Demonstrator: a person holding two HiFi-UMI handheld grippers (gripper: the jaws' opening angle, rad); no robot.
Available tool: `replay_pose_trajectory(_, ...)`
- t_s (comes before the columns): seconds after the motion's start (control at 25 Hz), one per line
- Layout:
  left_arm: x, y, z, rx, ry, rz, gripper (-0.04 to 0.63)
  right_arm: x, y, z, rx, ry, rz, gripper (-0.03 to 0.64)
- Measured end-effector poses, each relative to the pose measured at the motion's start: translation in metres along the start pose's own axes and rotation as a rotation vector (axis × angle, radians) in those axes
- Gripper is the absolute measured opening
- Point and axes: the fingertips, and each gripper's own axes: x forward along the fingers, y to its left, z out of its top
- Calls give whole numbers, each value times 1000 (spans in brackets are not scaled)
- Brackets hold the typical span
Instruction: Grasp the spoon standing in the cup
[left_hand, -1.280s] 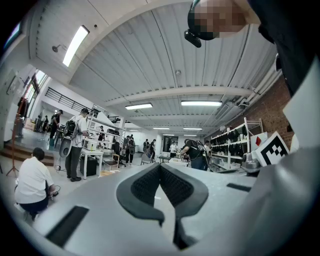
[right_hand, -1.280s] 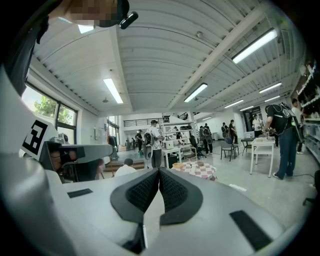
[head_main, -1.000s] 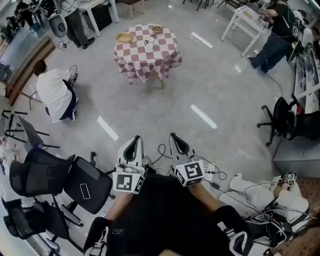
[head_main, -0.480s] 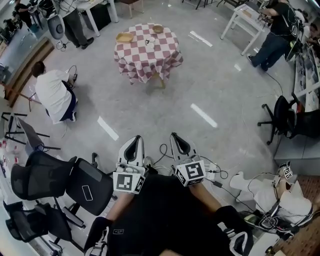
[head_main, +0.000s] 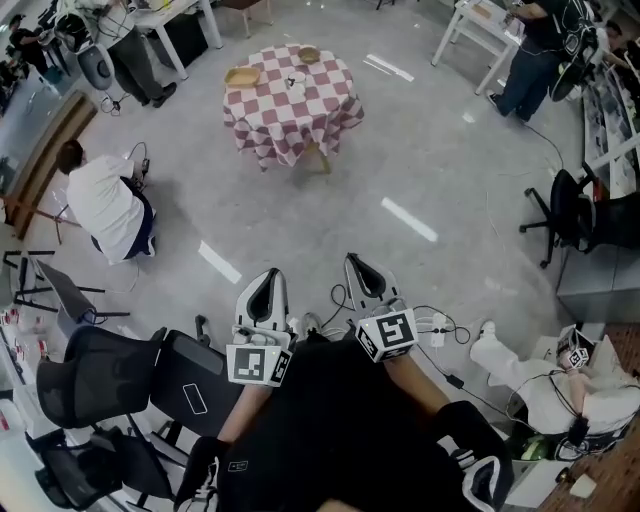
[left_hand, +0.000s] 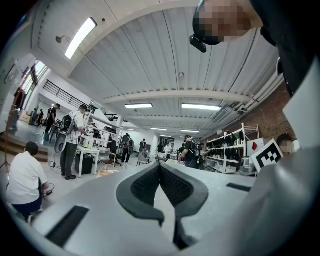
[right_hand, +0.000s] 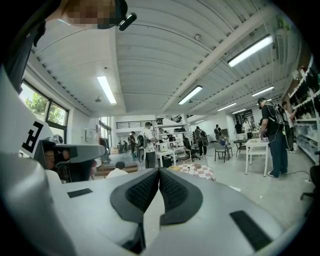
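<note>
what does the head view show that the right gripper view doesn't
Only the head view: both grippers from above, left gripper and right gripper, plus black office chairs at lower left. Only the right gripper view: ceiling light strips and that gripper's jaws closed together, empty. Both: the checkered table and a crouching person in a white shirt.

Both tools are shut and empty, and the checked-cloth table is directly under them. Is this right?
Not quite: the left tool and right tool are shut and empty, but the checked-cloth table stands far ahead across the floor, as the head view shows.
</note>
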Motion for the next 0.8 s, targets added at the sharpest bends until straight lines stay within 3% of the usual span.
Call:
replay_pose_trajectory(0.44, 28, 41, -4, -16, 14, -24, 8, 50, -1, -7, 21, 8, -35, 26)
replay_pose_trajectory(0.8, 137, 85, -7, -24, 35, -5, 8, 154, -67, 8, 34, 20, -15, 26)
